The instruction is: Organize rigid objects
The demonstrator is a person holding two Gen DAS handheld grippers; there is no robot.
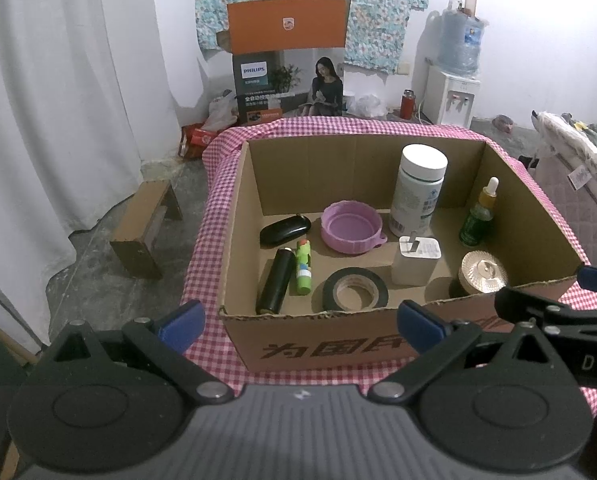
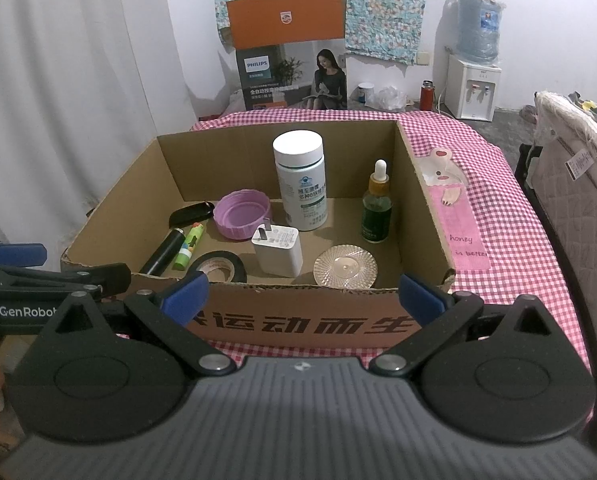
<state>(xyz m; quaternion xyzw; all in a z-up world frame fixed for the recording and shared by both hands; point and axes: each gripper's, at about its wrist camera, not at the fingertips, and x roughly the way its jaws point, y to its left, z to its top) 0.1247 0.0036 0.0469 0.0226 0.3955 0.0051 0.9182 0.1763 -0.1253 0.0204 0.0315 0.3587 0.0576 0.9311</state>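
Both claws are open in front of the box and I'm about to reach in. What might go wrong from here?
1. The tall white bottle stands upright right behind the white charger; a claw reaching past could tip it.
2. The dropper bottle is narrow and upright near the box's right wall, so it may topple if nudged.
3. The black tube and green glue stick lie side by side; the left claw may catch both.

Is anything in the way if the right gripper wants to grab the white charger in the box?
Yes. The cardboard box's front wall stands between the open right gripper and the white charger, so it likely must go over the rim. The black tape roll lies just left of the charger, the round glass lid just right.
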